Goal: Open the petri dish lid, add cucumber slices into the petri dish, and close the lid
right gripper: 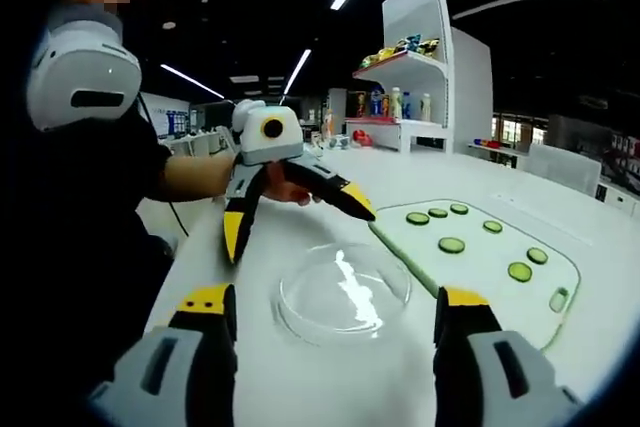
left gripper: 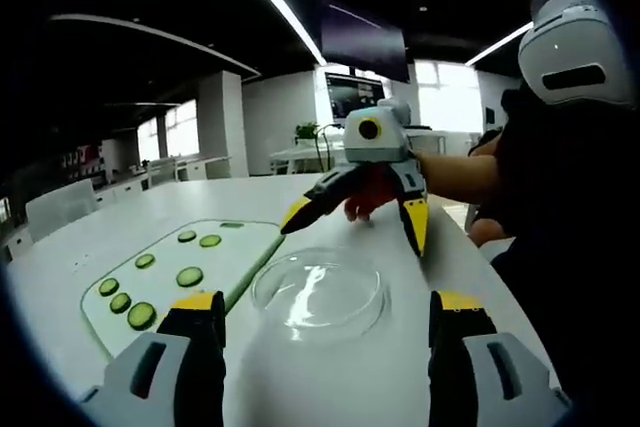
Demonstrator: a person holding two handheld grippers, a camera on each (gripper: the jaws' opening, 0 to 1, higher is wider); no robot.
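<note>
Here the clear petri dish sits flat on the white table with its lid on, untouched by either tool; in the left gripper view it lies ahead of and between that view's own jaws, and in the right gripper view it again lies between the jaws rising from the bottom. Just beside the dish rests a pale green cutting board, its near corner close to the dish's rim but apart from it; on it lie round cucumber slices, scattered singly across the board, none stacked, seen in the right gripper view as well.

The left gripper hangs above the table beyond the dish in the right gripper view, its yellow-tipped jaws spread wide and holding nothing; a hand grips it from behind. The right gripper appears likewise in the left gripper view, jaws splayed apart and empty, poised above the far rim of the dish without touching it; a hand holds it.

Farther off, a person in dark clothing stands at the table's edge; behind them, a white shelf unit carries bottles and packets, and a monitor stands at the far end of the room.
</note>
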